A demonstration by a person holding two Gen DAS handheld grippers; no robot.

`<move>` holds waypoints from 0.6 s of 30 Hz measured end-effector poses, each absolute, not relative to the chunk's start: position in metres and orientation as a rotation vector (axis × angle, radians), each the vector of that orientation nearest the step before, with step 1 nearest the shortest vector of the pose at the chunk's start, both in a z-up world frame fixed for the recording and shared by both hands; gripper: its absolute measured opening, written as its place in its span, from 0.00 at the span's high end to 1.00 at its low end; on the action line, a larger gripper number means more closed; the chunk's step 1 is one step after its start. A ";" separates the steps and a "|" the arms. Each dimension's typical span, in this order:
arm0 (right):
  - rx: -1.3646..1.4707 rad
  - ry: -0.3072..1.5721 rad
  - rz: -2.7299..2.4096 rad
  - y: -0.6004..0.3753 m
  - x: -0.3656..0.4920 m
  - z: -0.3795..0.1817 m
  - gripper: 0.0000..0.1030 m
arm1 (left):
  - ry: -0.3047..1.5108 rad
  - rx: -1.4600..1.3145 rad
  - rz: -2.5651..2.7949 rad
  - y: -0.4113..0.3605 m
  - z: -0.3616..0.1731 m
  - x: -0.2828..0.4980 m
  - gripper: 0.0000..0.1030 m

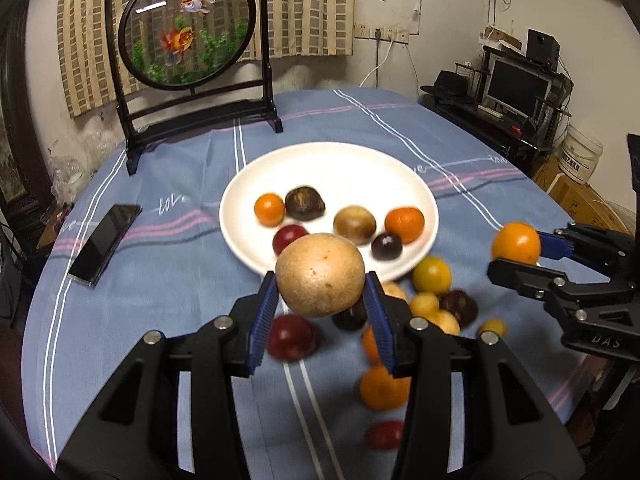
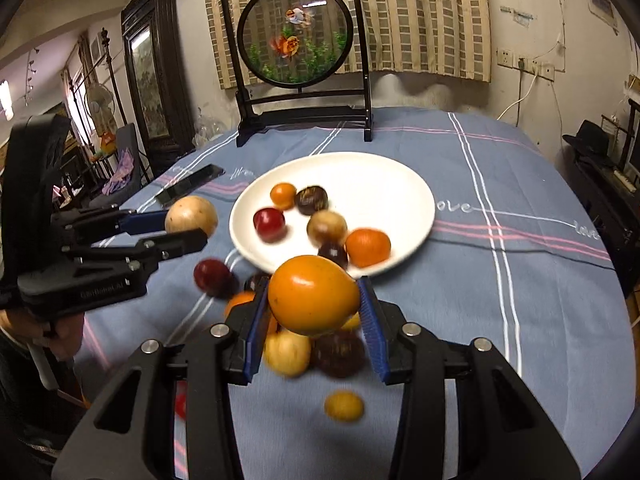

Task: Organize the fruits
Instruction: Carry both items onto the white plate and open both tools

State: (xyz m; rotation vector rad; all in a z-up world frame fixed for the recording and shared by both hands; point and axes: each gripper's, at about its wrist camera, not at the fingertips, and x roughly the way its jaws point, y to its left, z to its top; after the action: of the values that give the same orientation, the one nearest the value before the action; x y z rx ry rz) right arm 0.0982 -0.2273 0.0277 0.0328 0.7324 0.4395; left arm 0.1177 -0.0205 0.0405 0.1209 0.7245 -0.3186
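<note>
My left gripper (image 1: 322,300) is shut on a round tan fruit (image 1: 320,274), lifted off the cloth just short of the white plate (image 1: 340,160). My right gripper (image 2: 314,310) is shut on an orange fruit (image 2: 314,294), also held above the table near the plate's (image 2: 380,176) front rim. Each gripper shows in the other's view: the right one (image 1: 516,254) with its orange fruit (image 1: 516,243) at the right, the left one (image 2: 188,226) with its tan fruit (image 2: 191,214) at the left. Several small fruits lie on the plate. More lie loose on the cloth beneath the grippers.
A black phone (image 1: 106,244) lies on the blue striped tablecloth (image 1: 460,184) left of the plate. A framed round goldfish screen (image 1: 188,24) stands at the table's far edge. Beyond the right side are a monitor (image 1: 516,84), shelves and a white bucket (image 1: 580,156).
</note>
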 end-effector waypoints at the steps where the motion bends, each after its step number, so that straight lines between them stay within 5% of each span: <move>1: 0.034 0.735 0.439 -0.226 0.104 0.028 0.58 | 0.725 0.120 -0.321 -0.022 0.041 0.125 0.57; 18: 0.114 0.854 0.359 -0.224 0.216 -0.016 0.56 | 0.814 0.088 -0.311 -0.045 -0.003 0.209 0.56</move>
State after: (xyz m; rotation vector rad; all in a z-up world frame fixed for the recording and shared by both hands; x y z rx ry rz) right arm 0.2156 -0.2244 -0.0157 0.1141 0.8542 0.3594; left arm 0.2095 -0.0445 -0.0028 0.0881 0.8137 -0.3109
